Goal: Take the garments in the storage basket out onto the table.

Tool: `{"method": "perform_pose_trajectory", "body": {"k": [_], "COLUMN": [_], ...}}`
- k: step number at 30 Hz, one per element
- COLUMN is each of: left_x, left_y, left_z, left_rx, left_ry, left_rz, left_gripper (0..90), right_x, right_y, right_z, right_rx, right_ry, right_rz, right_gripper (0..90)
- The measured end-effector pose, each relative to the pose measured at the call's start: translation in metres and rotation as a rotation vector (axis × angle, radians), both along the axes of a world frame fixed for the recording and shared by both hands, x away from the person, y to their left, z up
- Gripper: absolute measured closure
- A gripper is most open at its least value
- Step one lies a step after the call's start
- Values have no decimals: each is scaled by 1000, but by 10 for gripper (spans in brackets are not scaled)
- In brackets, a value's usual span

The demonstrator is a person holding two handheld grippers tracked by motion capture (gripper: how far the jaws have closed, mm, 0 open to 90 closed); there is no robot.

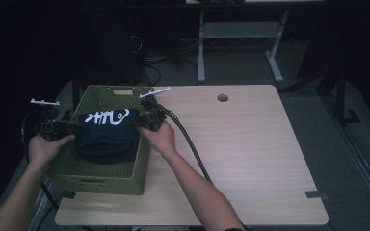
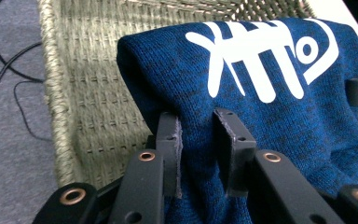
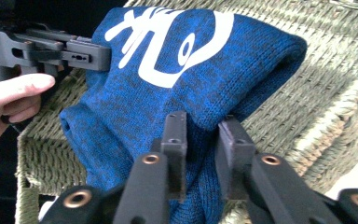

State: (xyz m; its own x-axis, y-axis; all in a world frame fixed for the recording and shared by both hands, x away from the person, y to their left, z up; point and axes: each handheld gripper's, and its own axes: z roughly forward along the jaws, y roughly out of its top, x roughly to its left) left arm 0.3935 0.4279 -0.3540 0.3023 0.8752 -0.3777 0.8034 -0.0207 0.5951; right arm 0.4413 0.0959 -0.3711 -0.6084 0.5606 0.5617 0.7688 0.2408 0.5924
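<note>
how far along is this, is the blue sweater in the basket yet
Partly. Done: the blue sweater is folded and held over the green woven basket. In hand: the left gripper and right gripper each pinch a side of it. Left: lower it to the bottom, which I can't confirm it touches, then release.

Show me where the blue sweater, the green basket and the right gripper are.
blue sweater (image 2: 270, 121), left gripper view, knit below the print.
green basket (image 1: 101, 180), high view, near wall.
right gripper (image 3: 201, 135), right gripper view, between its fingertips.
</note>
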Motion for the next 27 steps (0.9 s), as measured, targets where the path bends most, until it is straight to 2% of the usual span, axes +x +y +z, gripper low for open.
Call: {"method": "perform_pose_trajectory", "body": {"k": [2,6,10,27], "left_x": [0,-1,-2,-9], "left_y": [2,4,4,-6], "left_z": [0,-1,3,14], "left_rx": [-5,-8,-6,-33], "left_ry": [1,-7,-21,-70], "left_rz": [9,22,24,8], "left_gripper": [688,657,656,641], "right_x": [0,-1,-1,-1], "right_y": [0,0,-1,-15], "right_z": [0,1,4,15], "right_rx": [-23,-28,-21,14], "right_ry": [-4,-12,-25,-31], "right_rz": [-13,-7,-11,-10], "right_gripper": [664,642,637,596]}}
